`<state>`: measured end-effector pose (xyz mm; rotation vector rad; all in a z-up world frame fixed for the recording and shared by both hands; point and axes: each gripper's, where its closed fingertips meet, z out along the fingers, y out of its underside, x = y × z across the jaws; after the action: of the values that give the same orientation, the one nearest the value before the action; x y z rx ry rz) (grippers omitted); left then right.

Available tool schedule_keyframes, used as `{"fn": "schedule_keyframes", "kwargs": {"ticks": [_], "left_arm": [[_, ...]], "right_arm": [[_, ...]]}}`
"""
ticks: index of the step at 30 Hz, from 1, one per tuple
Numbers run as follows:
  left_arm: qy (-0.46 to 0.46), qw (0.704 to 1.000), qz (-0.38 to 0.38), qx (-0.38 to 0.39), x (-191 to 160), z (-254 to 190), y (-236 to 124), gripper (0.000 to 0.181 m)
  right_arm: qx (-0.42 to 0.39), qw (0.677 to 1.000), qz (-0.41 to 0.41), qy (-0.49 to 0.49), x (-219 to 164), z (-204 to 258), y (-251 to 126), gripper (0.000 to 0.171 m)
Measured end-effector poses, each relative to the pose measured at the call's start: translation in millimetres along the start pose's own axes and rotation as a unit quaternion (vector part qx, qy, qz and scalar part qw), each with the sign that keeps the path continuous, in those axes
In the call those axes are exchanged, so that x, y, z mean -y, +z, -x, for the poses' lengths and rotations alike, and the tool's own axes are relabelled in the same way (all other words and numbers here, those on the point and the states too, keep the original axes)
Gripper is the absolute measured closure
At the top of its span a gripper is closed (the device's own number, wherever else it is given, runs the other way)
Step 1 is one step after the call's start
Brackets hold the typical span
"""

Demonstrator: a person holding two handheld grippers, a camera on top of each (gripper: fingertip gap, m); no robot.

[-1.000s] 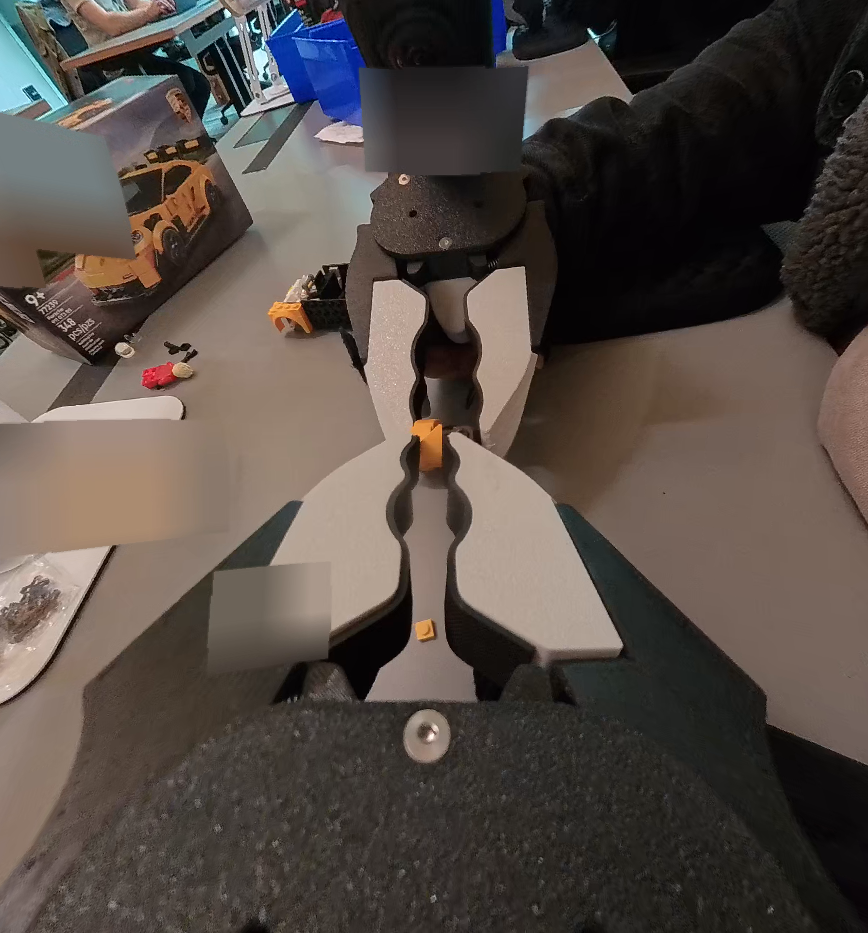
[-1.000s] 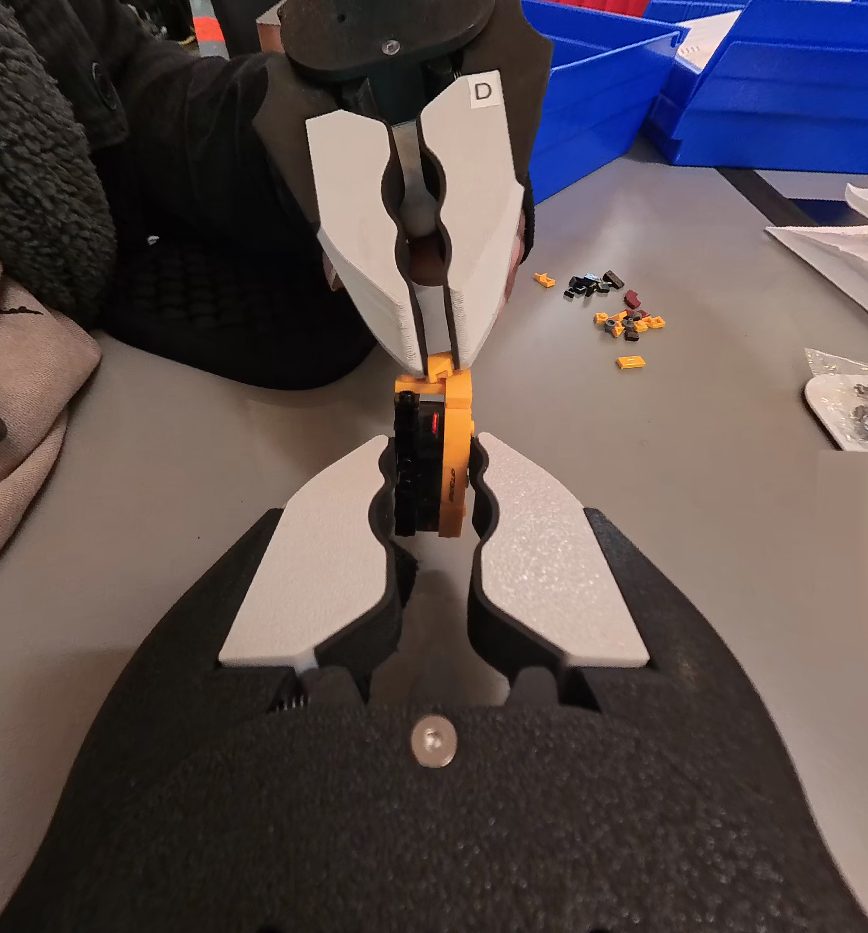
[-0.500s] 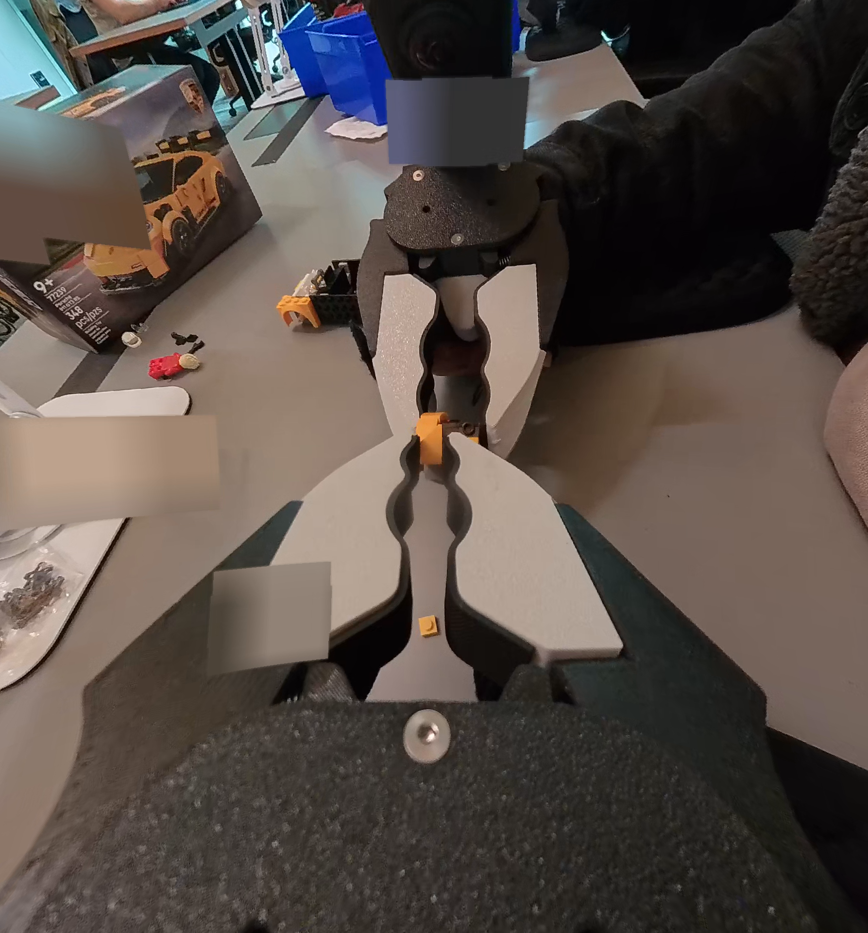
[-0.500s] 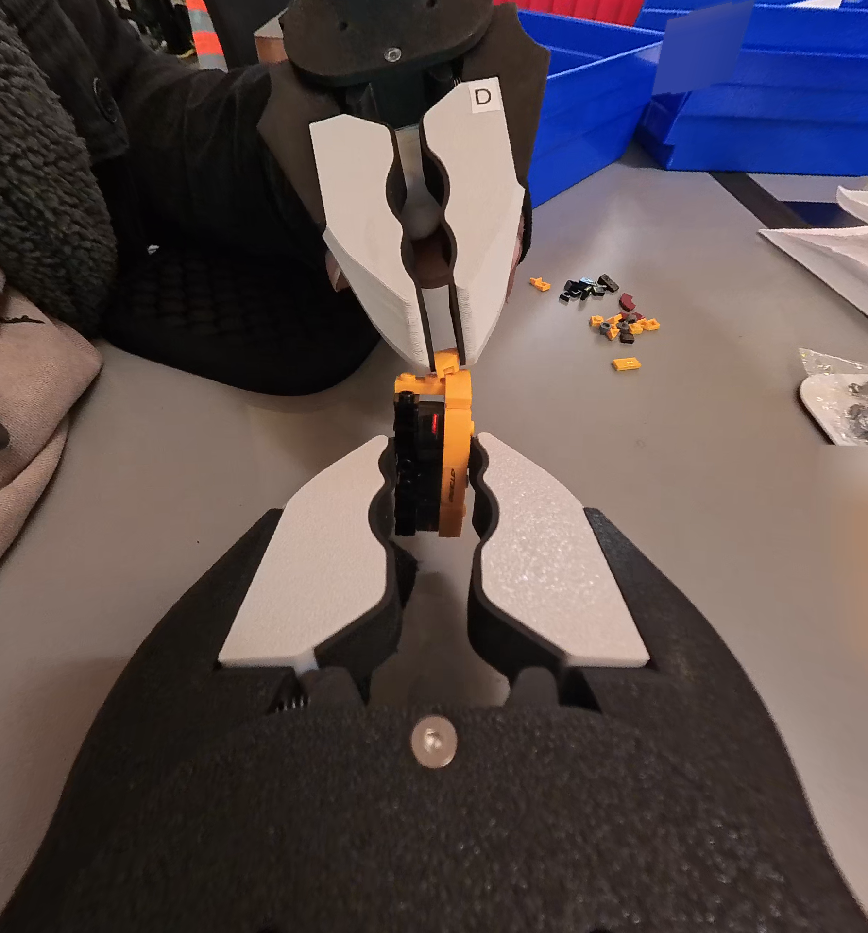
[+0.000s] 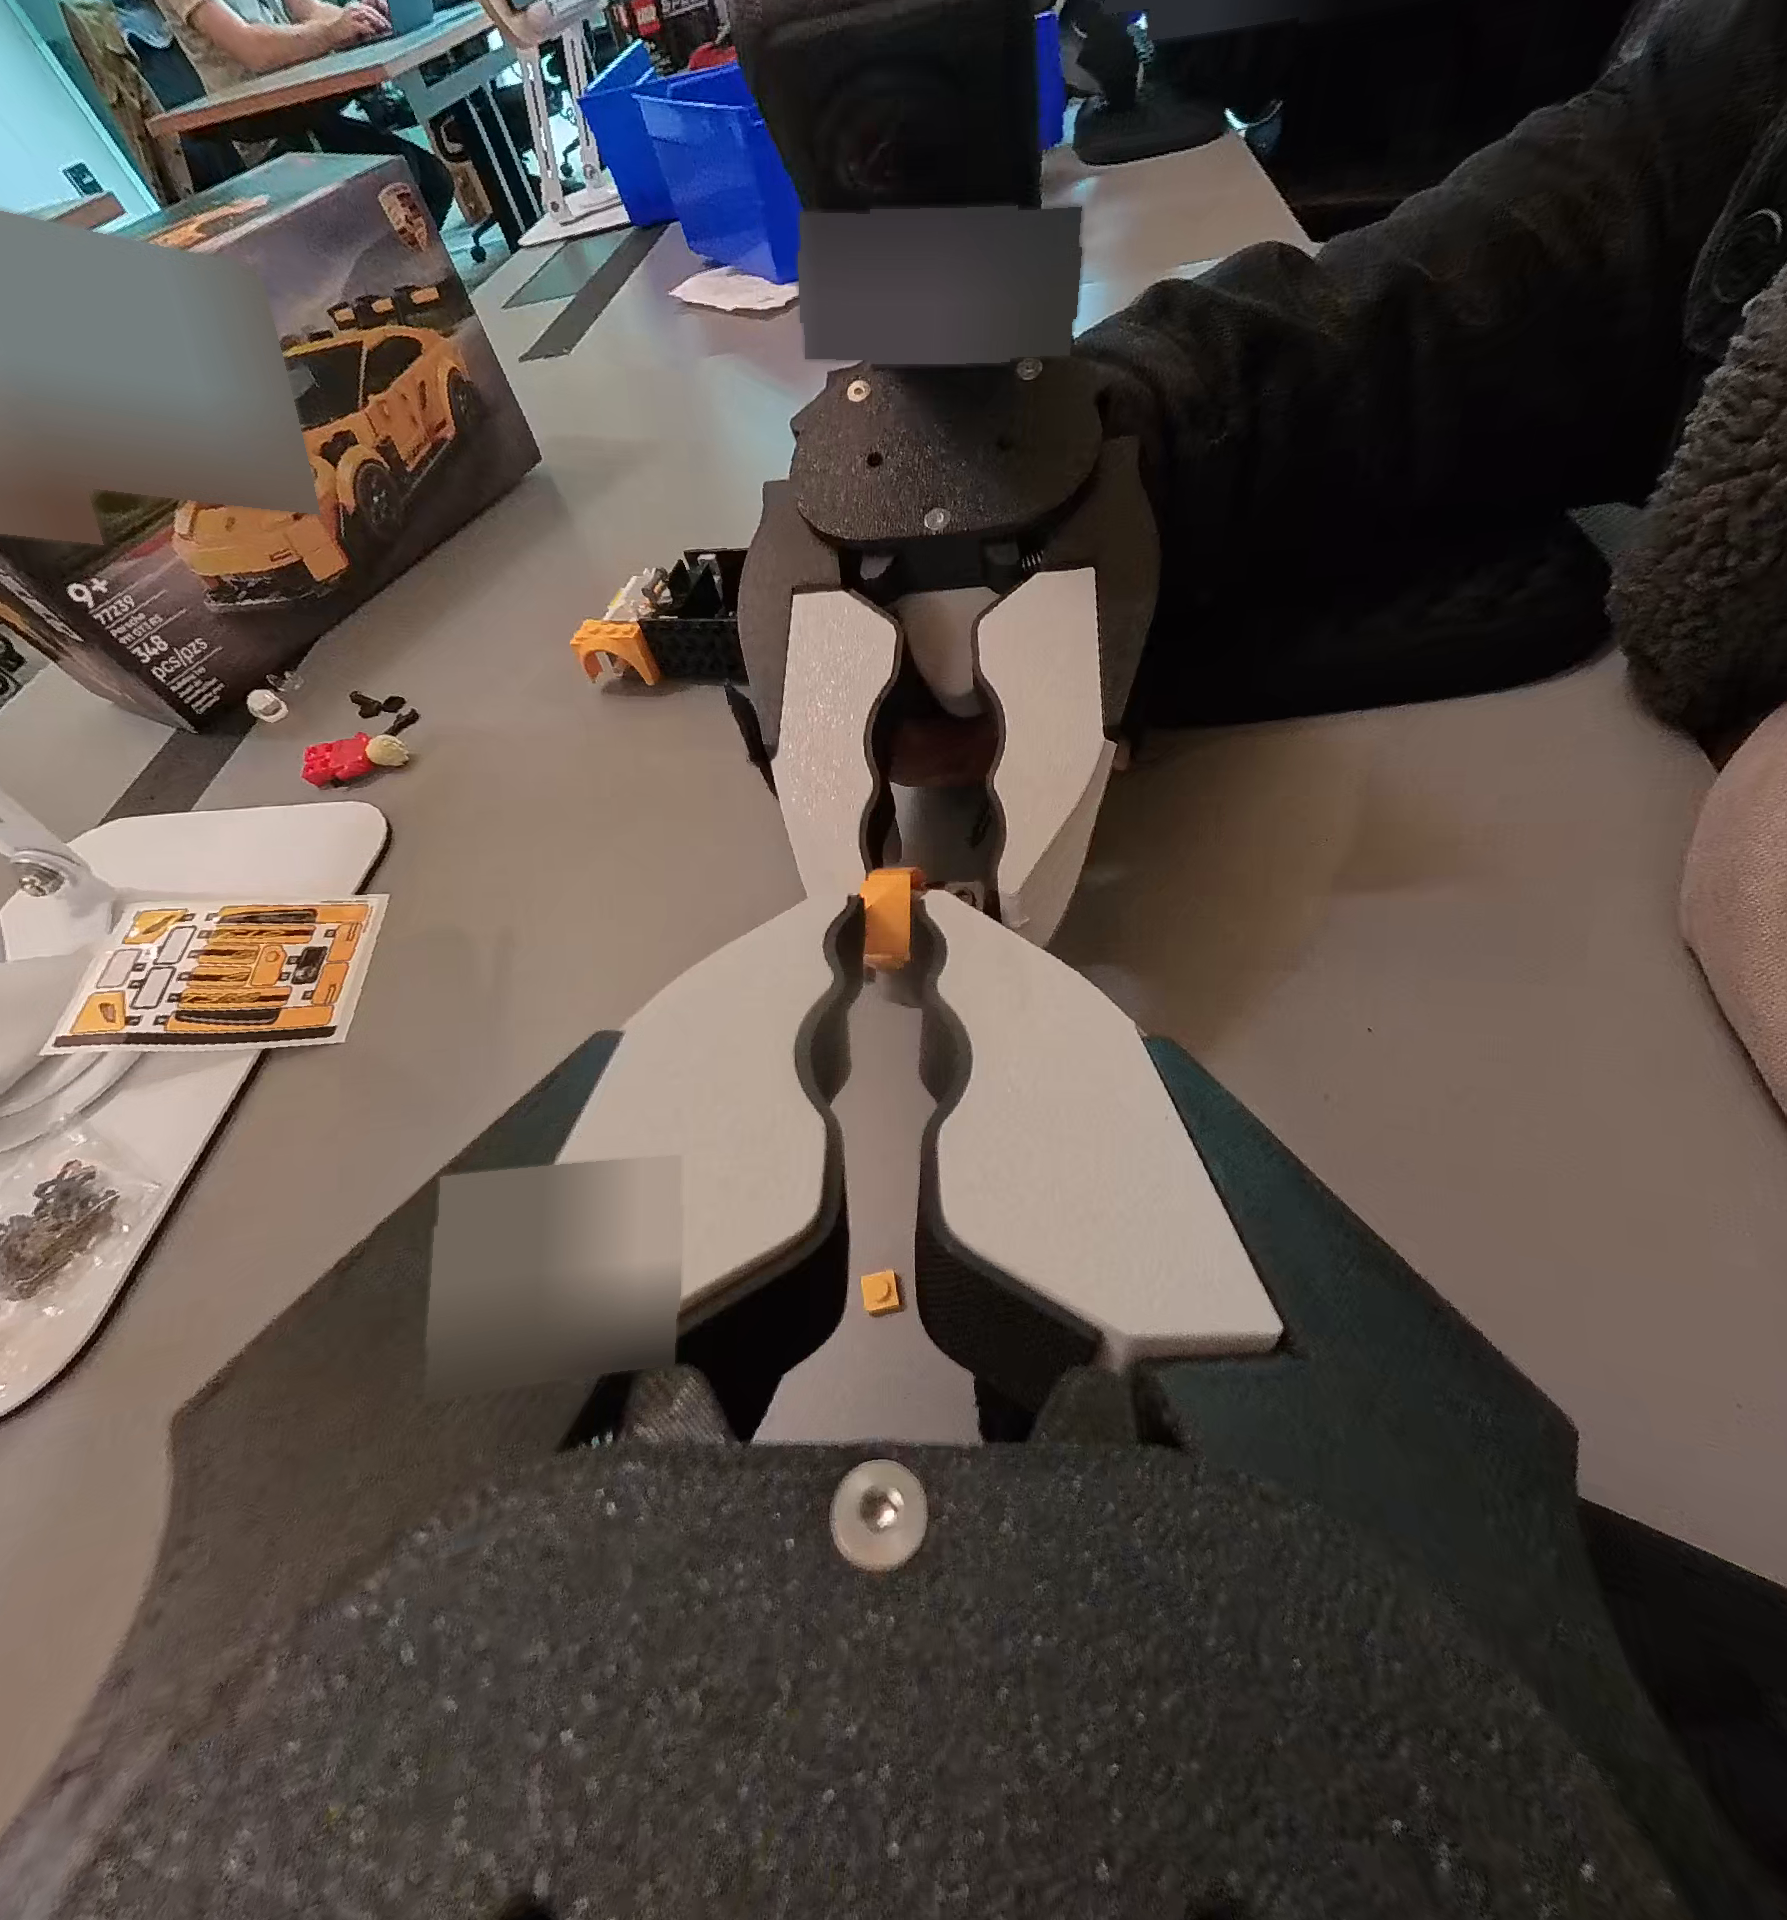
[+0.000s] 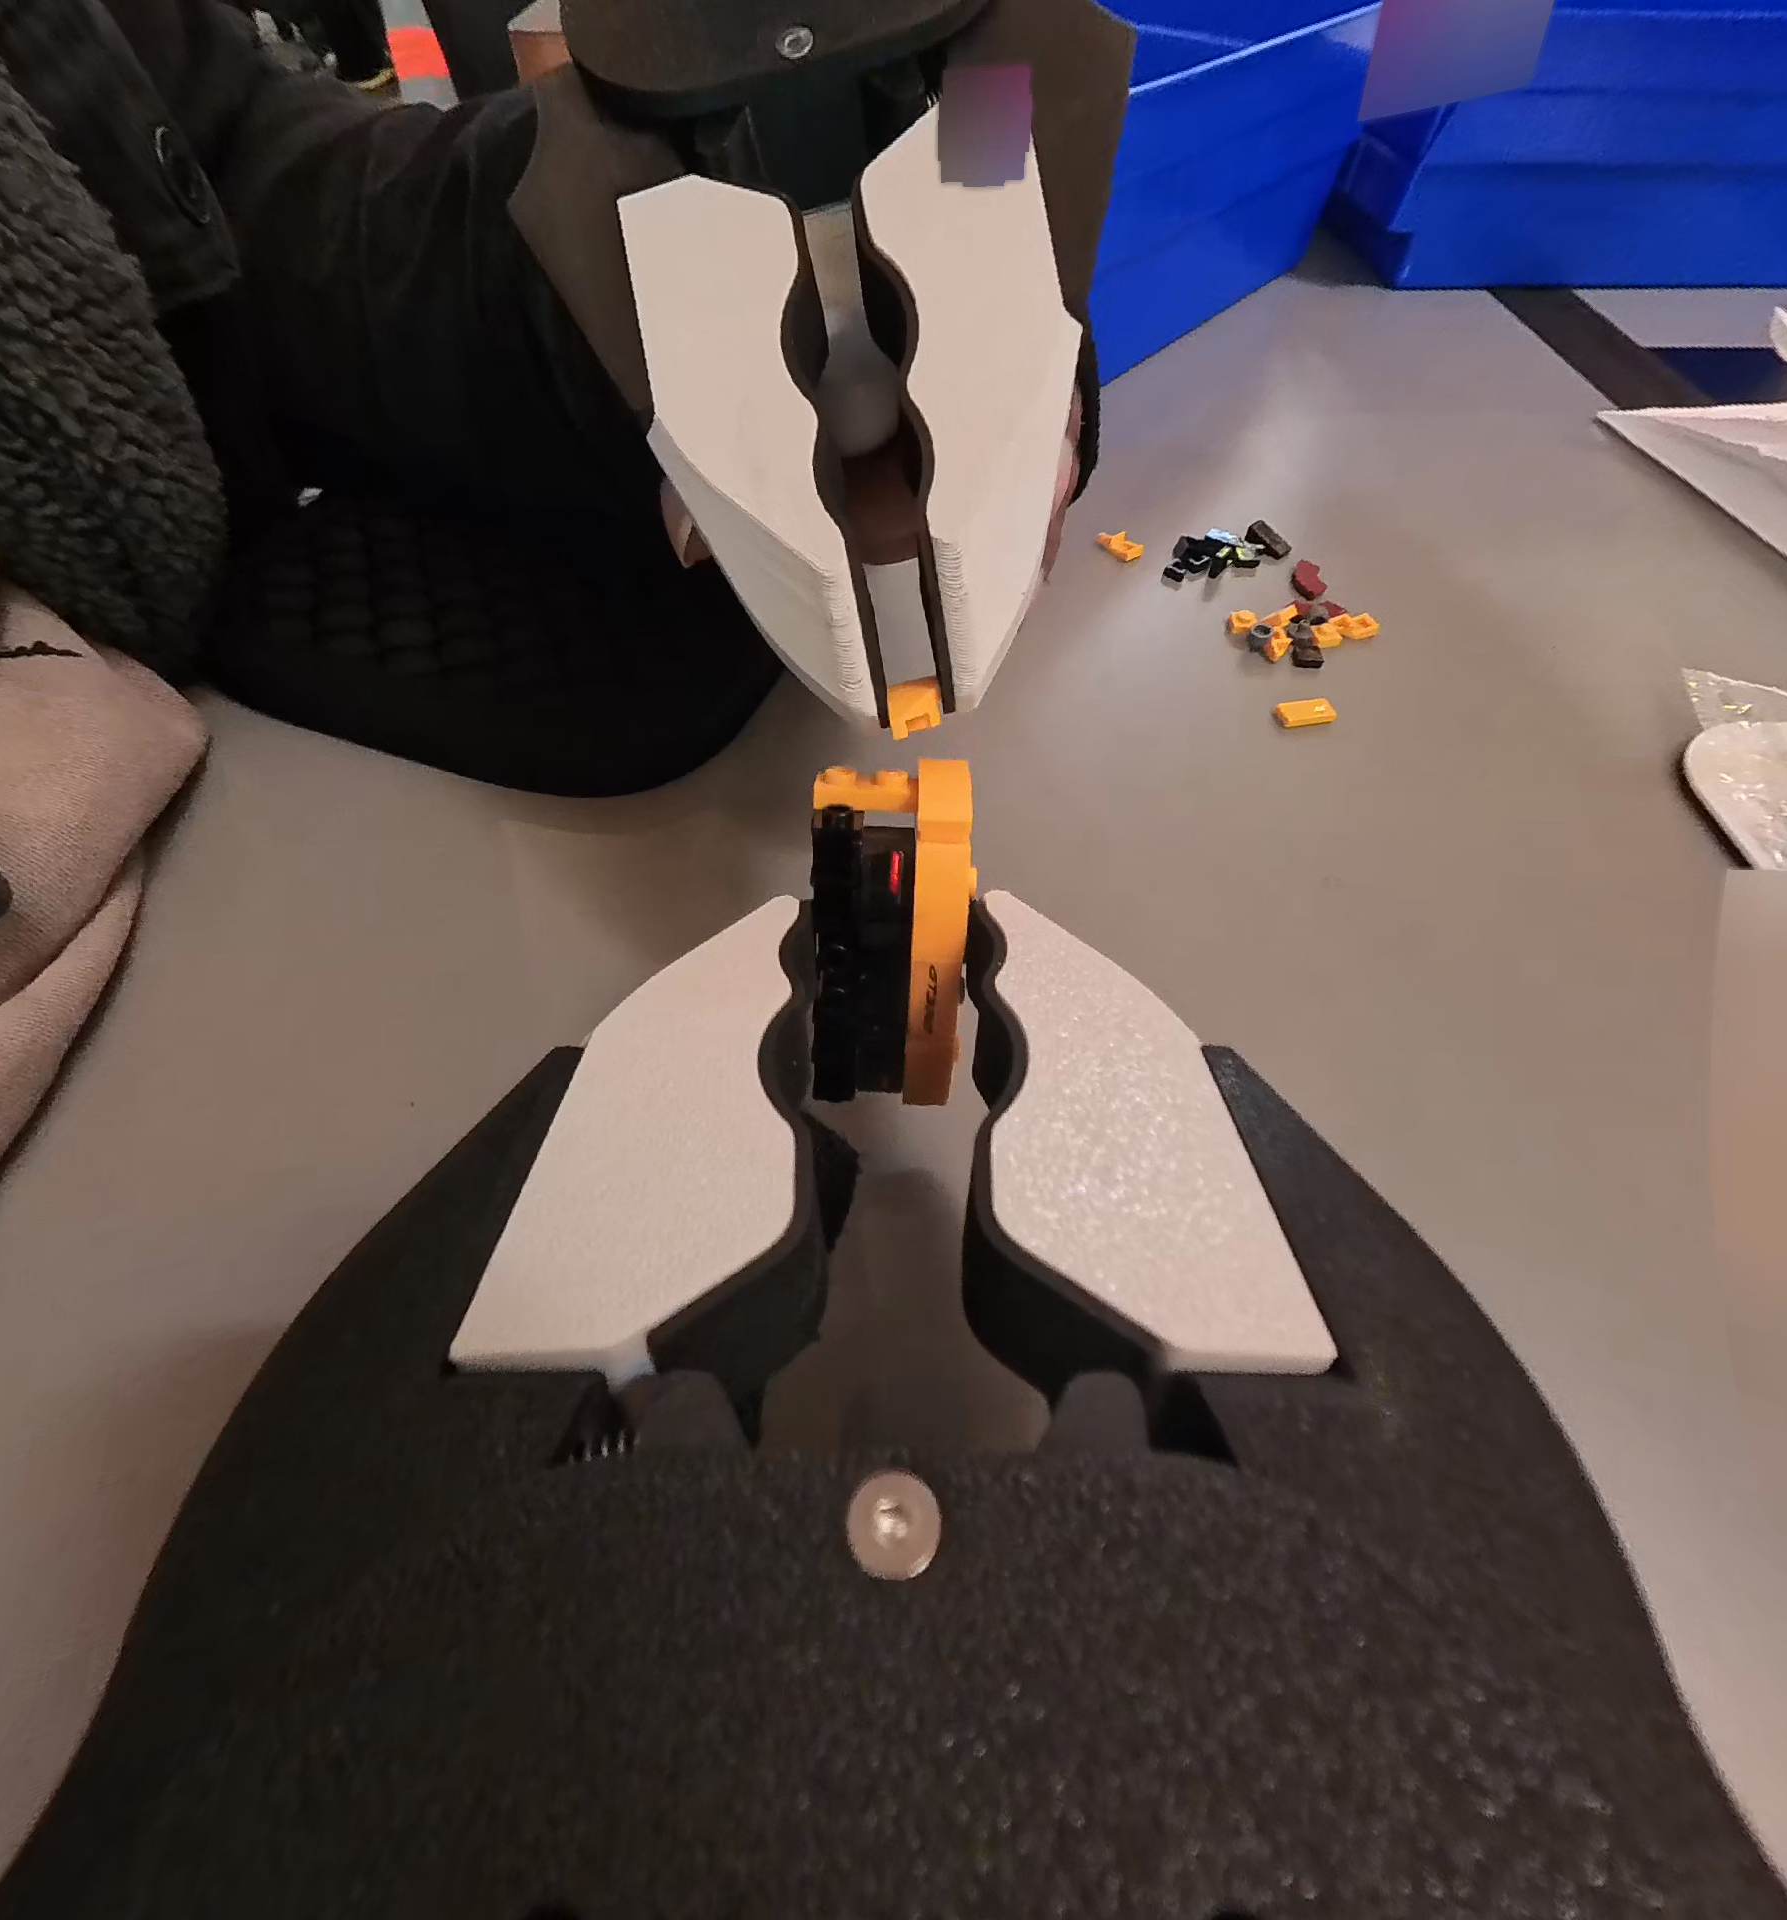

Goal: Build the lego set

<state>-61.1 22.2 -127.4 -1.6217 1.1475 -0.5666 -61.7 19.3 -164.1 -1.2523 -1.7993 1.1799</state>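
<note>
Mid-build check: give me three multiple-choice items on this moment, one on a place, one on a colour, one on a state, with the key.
1. Where is the loose orange tile?
A. On the table right of the grippers
B. Inside a blue bin
C. On the sticker sheet

2. What colour is the small piece in the left gripper?
A. Red
B. Orange
C. Black

3. How does that small piece stand to the car section held by the right gripper?
A. Pressed on
B. Just apart from its end
C. Lying on the table

Answers: 1 A, it lies on the grey table near the pile; 2 B, orange shows between the tips; 3 B, a gap shows.
</note>
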Motion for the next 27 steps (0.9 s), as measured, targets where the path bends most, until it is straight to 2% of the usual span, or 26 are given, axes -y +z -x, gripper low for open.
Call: {"fn": "schedule_keyframes", "kwargs": {"ticks": [13,16,22,24,27], "left_arm": [[-0.003,1.000,0.018,-0.003,-8,1,2,0.174],[-0.047,0.997,0.034,-0.043,-20,-6,6,0.174],[-0.130,0.982,-0.041,-0.127,-8,-13,-3,0.174],[-0.137,0.977,-0.057,-0.154,-3,-22,-2,0.174],[-0.119,0.982,-0.028,-0.143,-12,-24,7,0.174]], "right_arm": [[-0.014,0.996,0.089,0.005,-27,-6,4,0.144],[-0.022,0.998,0.067,-0.004,-19,-7,3,0.144],[-0.016,0.999,0.046,-0.006,-13,-4,4,0.144],[-0.015,0.999,0.049,-0.008,-13,-4,5,0.144],[-0.026,0.997,0.078,-0.004,-21,-7,8,0.144]]}}
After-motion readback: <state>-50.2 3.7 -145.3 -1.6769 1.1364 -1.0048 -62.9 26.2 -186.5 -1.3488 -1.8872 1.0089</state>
